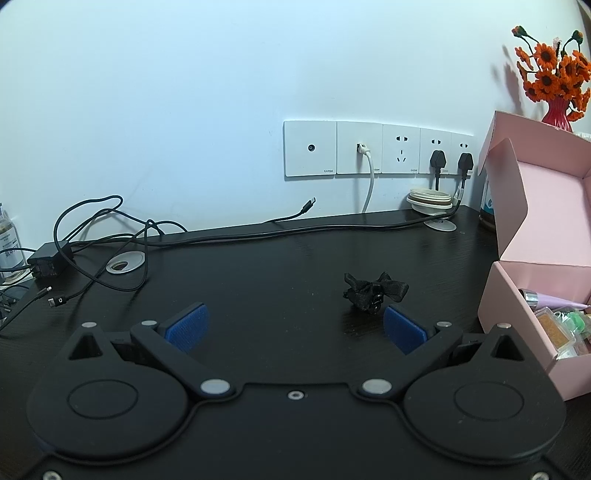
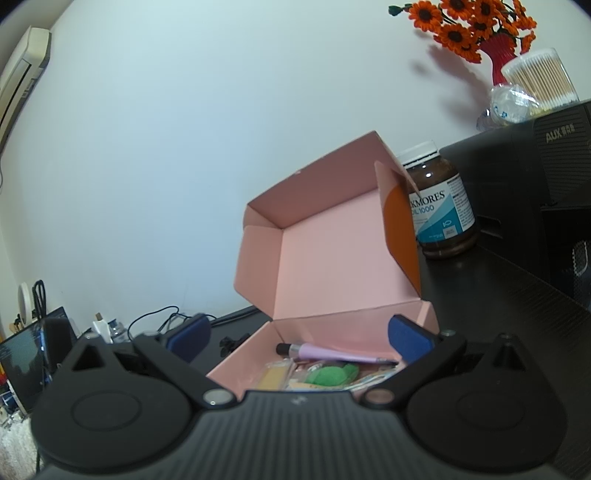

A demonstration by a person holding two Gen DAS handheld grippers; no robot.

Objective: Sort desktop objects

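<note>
Black bow hair clip (image 1: 375, 291) is seen loose on the black desk (image 1: 277, 280), near the pink box (image 1: 524, 325). Judged light, soft, floppy; best pinched at the central knot. Left gripper (image 1: 295, 328) and right gripper (image 2: 299, 338) are spread wide, nothing held.

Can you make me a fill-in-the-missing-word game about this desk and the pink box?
1. The lid of the pink box is ____.
2. The black bow lies on the ____, outside the box.
3. The flowers in the red vase are ____.
4. The left hand-held gripper and the right hand-held gripper both hold ____.

Missing words: open; desk; orange; nothing
</note>
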